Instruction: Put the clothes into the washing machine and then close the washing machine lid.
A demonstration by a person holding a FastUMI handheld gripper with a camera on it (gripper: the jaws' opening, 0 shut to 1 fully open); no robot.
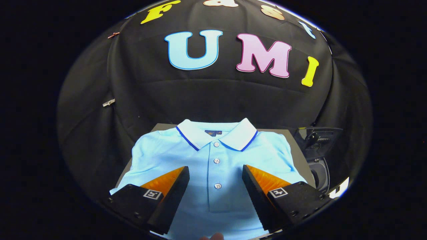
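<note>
Tongs (216, 175) spread wide above polo shirt (213, 156), button placket between fingers

one polo shirt (213, 156), three buttons, one washing machine (317, 150).

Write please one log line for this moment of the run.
stage: approach | gripper: fingers open, above shirt | polo shirt: folded flat on table, not gripped | washing machine: beside the table

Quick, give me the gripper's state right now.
Gripper: open, jaws spread wide above the folded light-blue polo shirt with a white collar, holding nothing.
</note>
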